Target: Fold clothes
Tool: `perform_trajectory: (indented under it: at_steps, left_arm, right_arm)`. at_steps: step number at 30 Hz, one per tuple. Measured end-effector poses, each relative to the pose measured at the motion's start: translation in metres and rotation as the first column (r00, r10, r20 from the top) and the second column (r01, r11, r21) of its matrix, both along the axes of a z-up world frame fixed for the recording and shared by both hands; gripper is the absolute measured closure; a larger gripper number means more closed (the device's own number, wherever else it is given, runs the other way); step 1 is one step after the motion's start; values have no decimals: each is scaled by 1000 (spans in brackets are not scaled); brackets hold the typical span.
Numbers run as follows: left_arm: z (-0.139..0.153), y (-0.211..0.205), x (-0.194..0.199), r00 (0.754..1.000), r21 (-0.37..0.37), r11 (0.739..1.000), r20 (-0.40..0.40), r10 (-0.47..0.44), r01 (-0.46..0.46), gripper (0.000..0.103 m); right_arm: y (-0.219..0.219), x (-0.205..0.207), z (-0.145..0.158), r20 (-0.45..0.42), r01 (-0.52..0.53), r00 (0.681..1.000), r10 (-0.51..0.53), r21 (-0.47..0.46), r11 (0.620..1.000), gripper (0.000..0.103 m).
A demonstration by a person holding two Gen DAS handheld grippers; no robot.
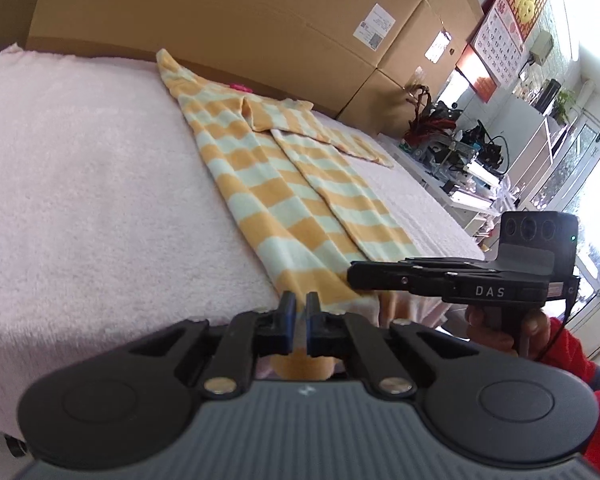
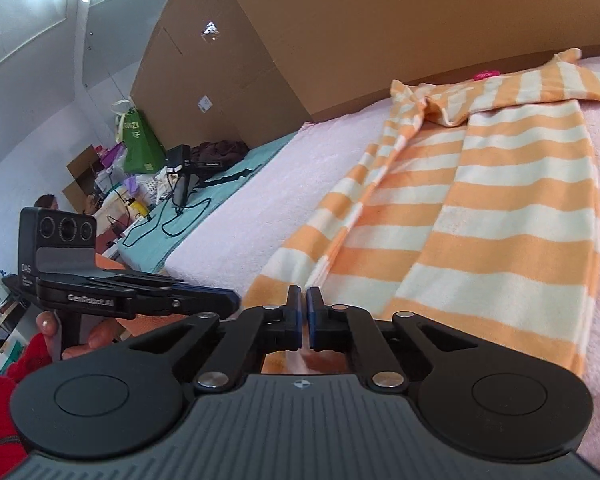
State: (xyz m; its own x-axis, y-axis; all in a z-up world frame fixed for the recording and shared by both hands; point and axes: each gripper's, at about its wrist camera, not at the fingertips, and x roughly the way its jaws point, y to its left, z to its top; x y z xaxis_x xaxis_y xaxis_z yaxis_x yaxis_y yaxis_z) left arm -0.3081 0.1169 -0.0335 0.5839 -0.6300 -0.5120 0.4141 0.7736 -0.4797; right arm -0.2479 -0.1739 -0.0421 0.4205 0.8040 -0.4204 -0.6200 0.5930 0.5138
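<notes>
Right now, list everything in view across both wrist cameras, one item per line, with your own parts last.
striped garment: one, orange and pale stripes, partly folded lengthwise on the pink cover, hem at the near edge.
pink cover: one, fuzzy pale pink, spread over the work surface.
cardboard boxes: several, brown, behind the surface.
calendar: one, red and white, on the wall.
teal mat: one, beside the pink cover.
green bag: one, far corner.
left gripper: one, black, jaws closed on the garment's hem.
right gripper: one, black, jaws closed on the hem.
</notes>
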Motion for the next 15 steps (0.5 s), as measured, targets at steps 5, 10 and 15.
perform_trajectory:
  at_steps: [5, 10, 15]
  left_arm:
    - [-21, -9, -4, 999, 131, 991, -33, 6, -2, 99]
    - [-41, -3, -2, 999, 199, 980, -49, 6, 4, 56]
    - [-41, -10, 14, 999, 61, 997, -12, -52, 53, 44]
  right_arm:
    - [1, -14, -22, -96, 12, 995, -18, -66, 998, 74]
    - [4, -30, -28, -42, 46, 998, -49, -75, 996, 60]
    - [14, -19, -41, -98, 77, 992, -78, -14, 997, 69]
